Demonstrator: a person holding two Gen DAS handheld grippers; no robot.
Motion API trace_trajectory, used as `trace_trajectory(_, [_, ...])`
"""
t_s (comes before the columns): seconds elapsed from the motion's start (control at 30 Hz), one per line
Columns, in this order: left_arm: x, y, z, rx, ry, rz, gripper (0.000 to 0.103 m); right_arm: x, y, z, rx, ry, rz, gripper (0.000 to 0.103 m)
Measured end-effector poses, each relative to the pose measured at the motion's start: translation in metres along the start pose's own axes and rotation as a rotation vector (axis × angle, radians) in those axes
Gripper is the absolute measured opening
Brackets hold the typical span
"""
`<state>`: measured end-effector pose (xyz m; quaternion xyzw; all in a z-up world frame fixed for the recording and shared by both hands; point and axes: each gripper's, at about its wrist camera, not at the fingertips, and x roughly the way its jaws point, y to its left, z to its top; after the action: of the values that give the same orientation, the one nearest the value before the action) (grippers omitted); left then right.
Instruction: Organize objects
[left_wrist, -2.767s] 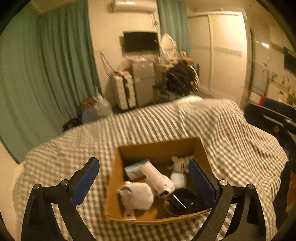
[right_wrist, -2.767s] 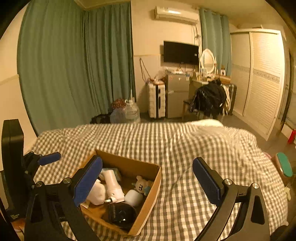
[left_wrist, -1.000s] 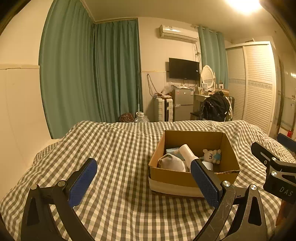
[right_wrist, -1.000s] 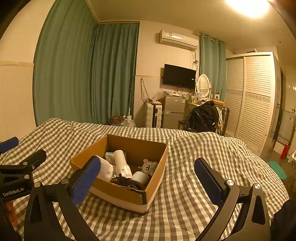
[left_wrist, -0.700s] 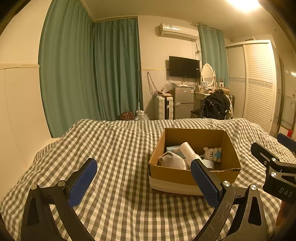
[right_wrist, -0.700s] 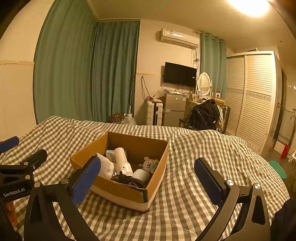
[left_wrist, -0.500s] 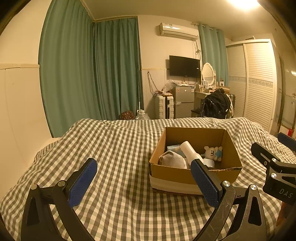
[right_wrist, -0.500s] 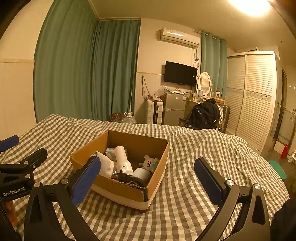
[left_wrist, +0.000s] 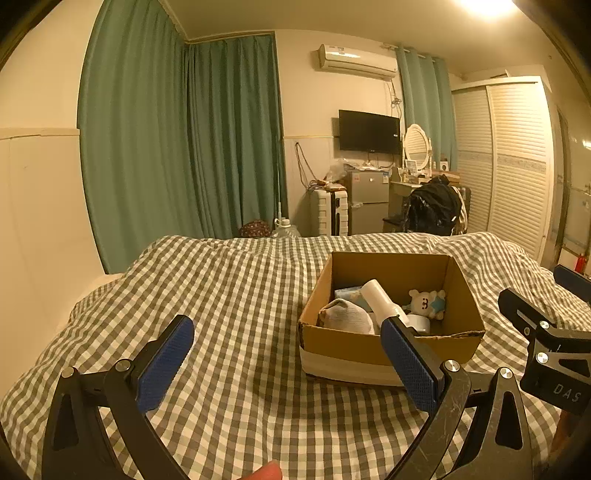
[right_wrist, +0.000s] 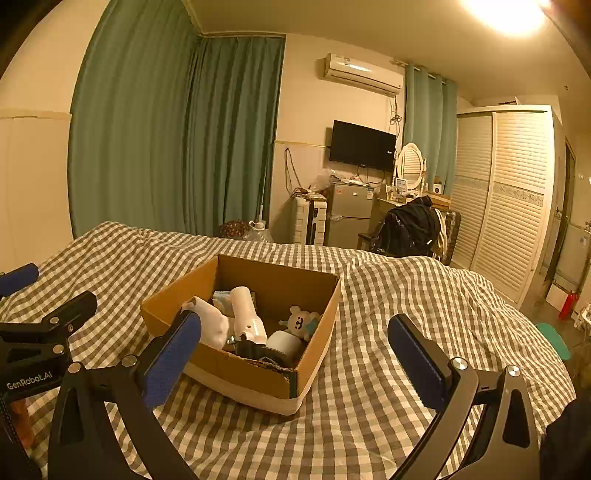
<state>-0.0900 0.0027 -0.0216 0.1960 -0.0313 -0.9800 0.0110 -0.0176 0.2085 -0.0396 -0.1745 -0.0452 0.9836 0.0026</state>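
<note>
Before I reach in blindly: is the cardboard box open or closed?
Open: the cardboard box has no lid, and the plush bear and hair dryer show inside.

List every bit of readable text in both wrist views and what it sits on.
"GenRobot.AI": white print on the black left tongs body, in the right wrist view.
"DAS": white letters on the black right tongs body, in the left wrist view.
Labels on the silver mini fridge and white wall air conditioner: too small to read.

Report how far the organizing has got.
Done: the cardboard box already holds the plush bear, white bottle, tape roll and more. In hand: nothing; left gripper and right gripper are open. Left: no loose items on the checkered bedspread.
</note>
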Motion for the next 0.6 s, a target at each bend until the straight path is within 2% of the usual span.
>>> trace_trajectory(0.6, [0.0006, -0.0019, -0.0012, 0.001, 0.011, -0.004, 0.103, 0.0023, 0.0029, -0.0015, -0.008, 0.01, 0.004, 0.102])
